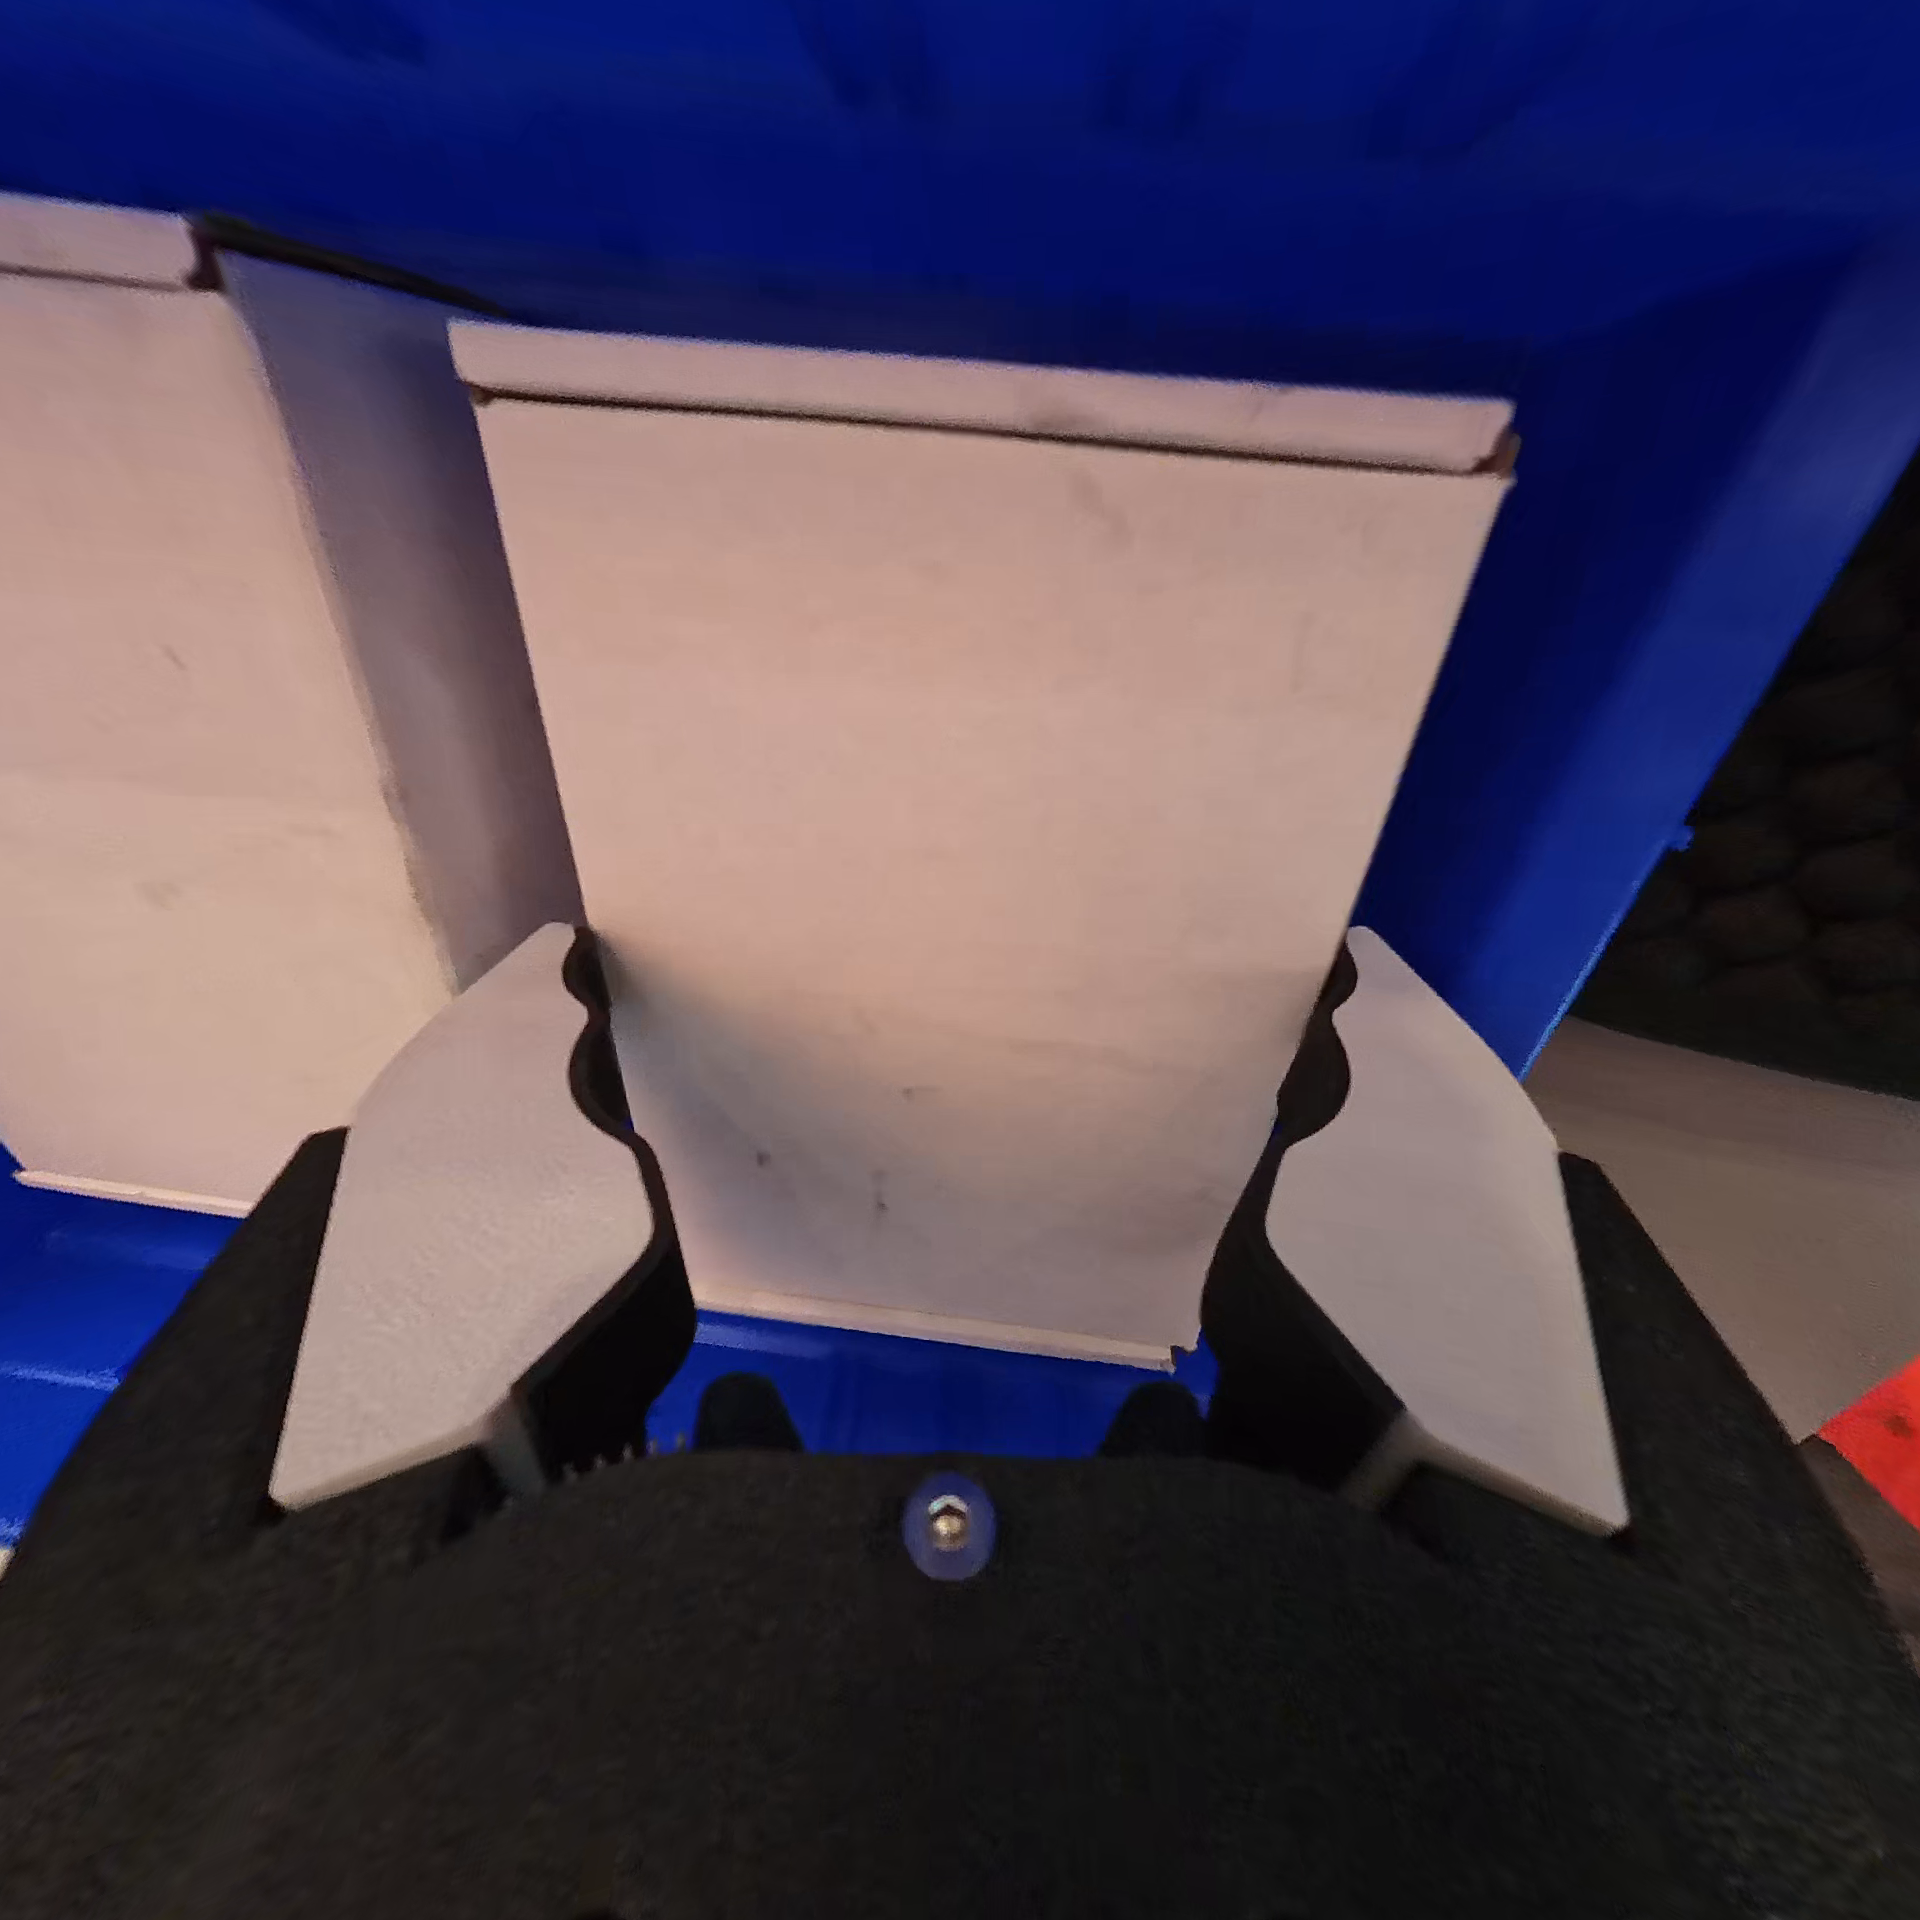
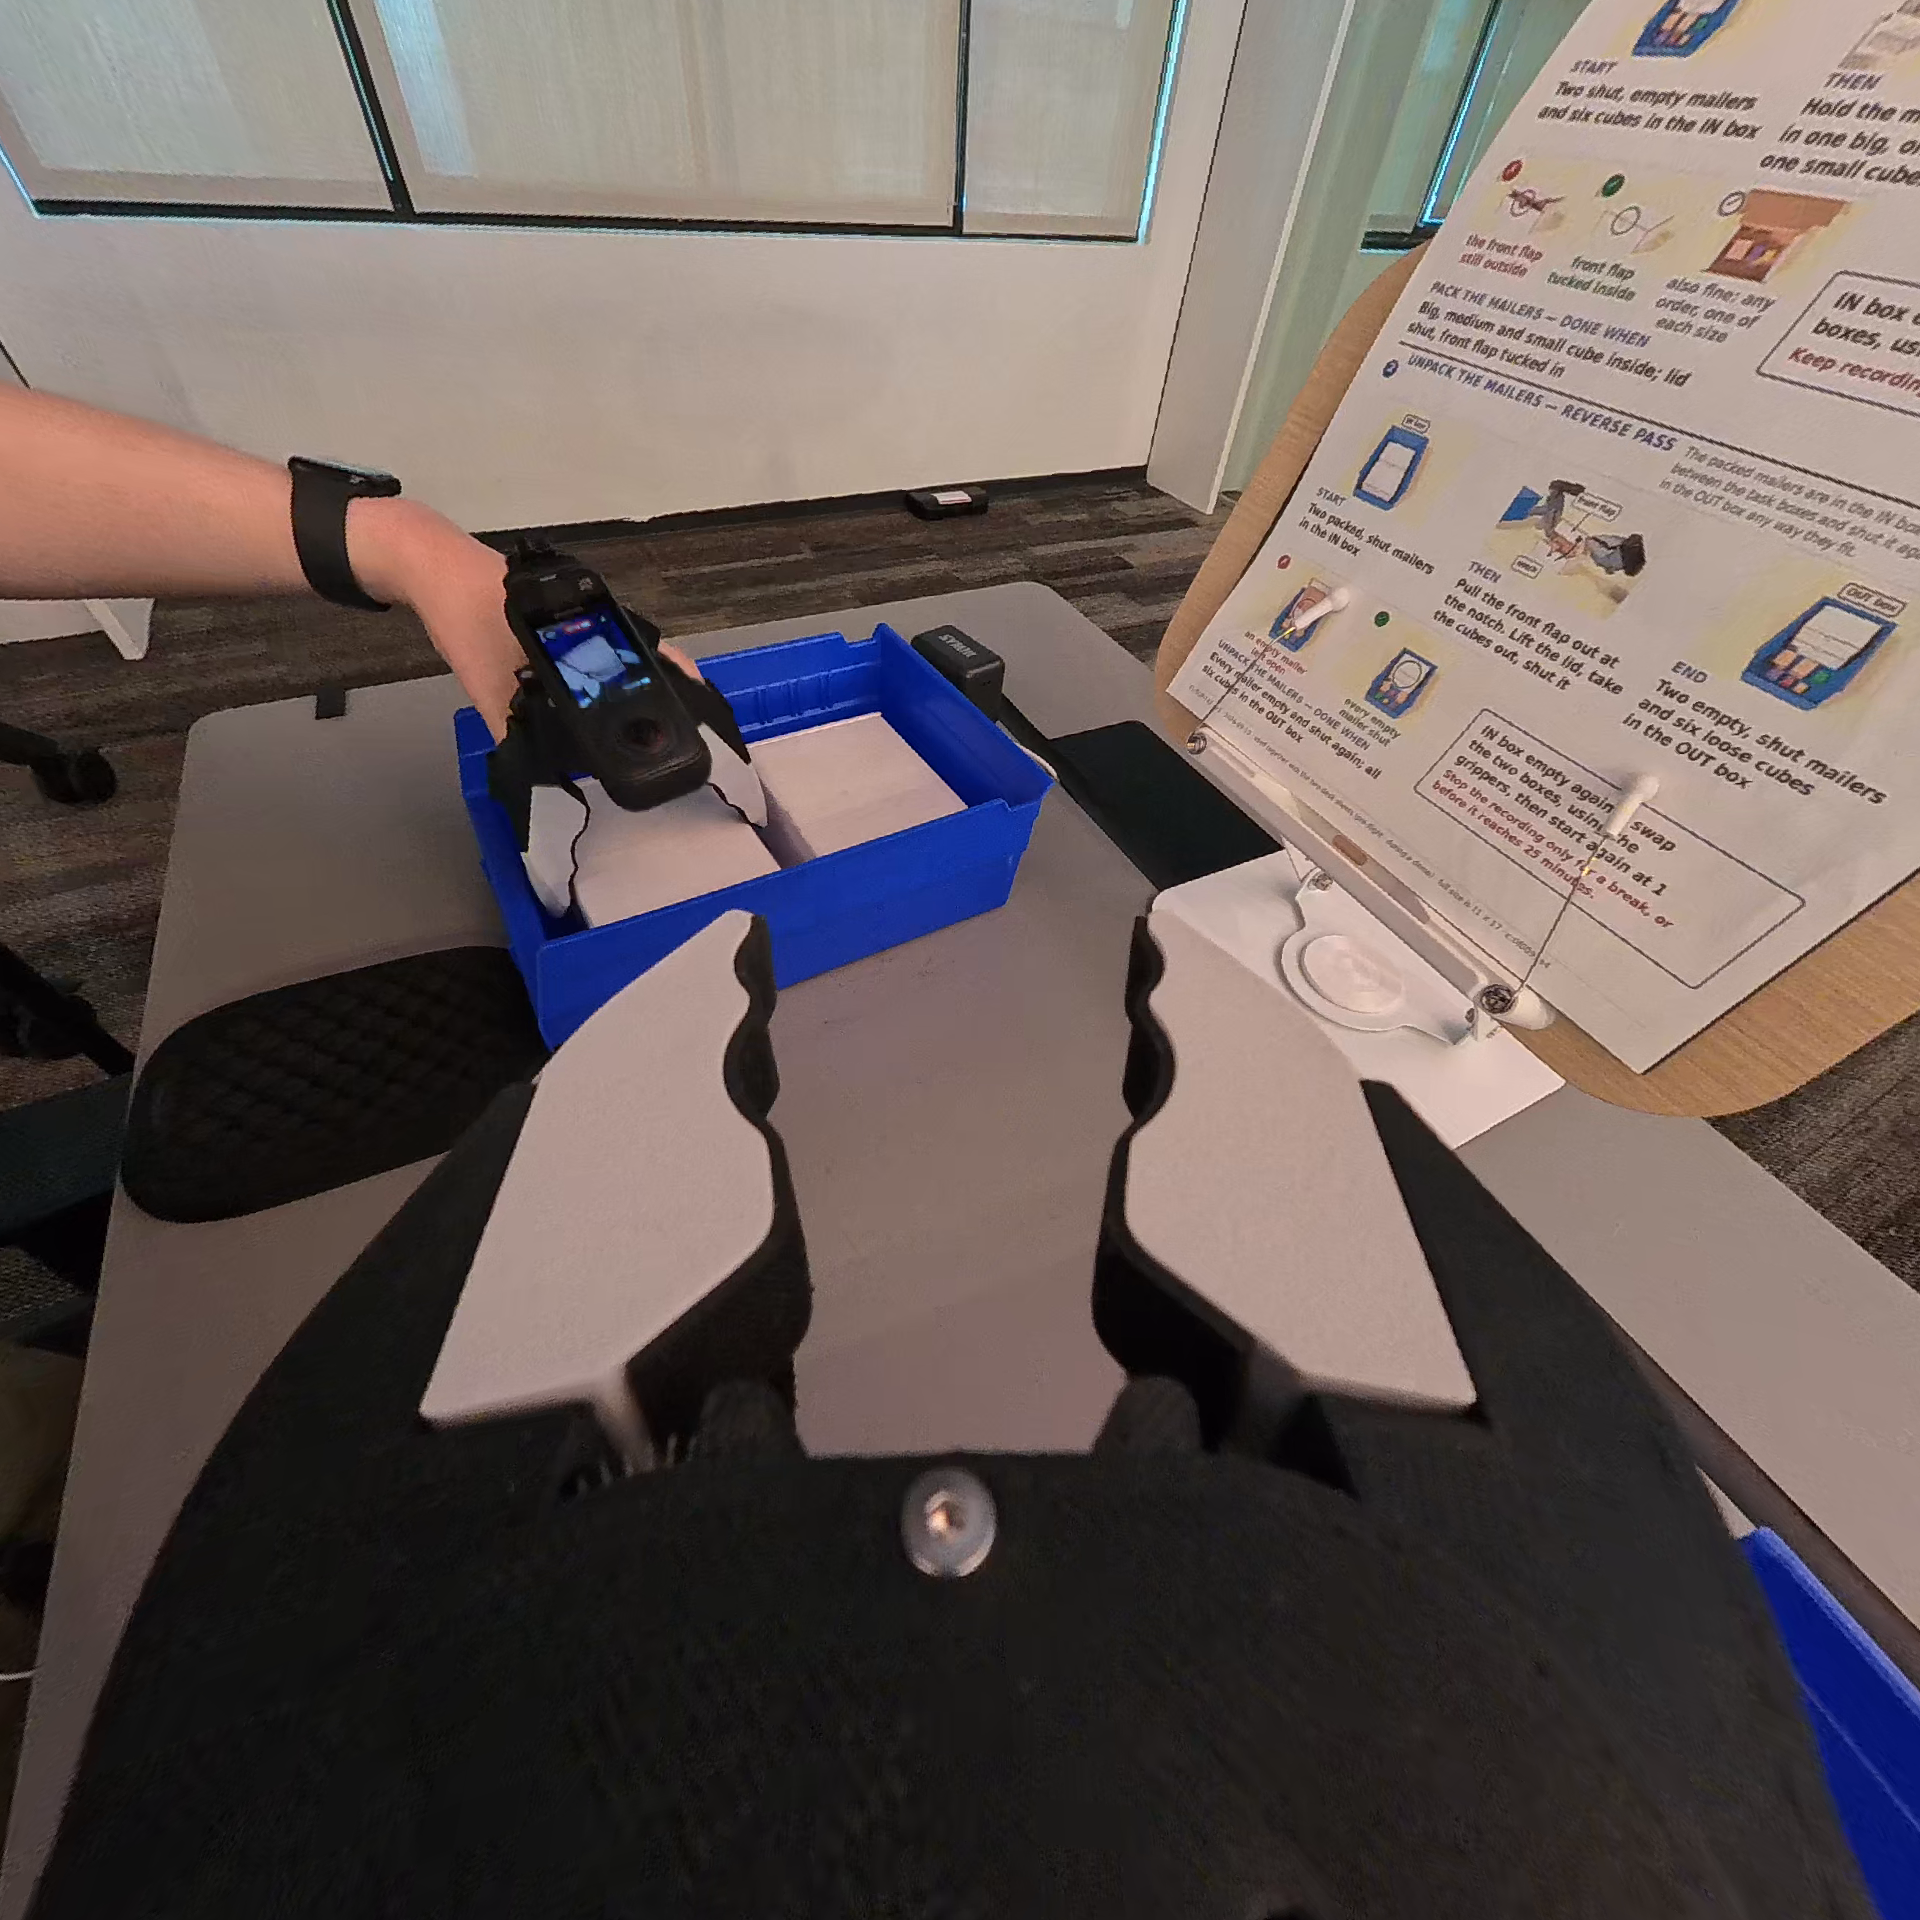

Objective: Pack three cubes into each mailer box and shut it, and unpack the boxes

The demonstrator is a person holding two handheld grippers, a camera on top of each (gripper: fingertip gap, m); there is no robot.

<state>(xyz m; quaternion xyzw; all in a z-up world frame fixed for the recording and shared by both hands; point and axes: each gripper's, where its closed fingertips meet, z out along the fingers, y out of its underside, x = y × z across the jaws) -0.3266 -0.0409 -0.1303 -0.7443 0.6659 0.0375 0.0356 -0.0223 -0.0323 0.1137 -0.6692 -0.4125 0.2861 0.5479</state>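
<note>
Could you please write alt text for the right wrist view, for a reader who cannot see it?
The open, empty right gripper hovers over a grey table. Beyond it, a person's hand lowers the left gripper astride one of two shut white mailer boxes in a blue bin. An instruction sheet stands at right.

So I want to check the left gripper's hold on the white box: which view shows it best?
The left wrist view: the left gripper has a finger against each side of the box. The right wrist view shows that gripper only from afar in the blue bin.
</note>
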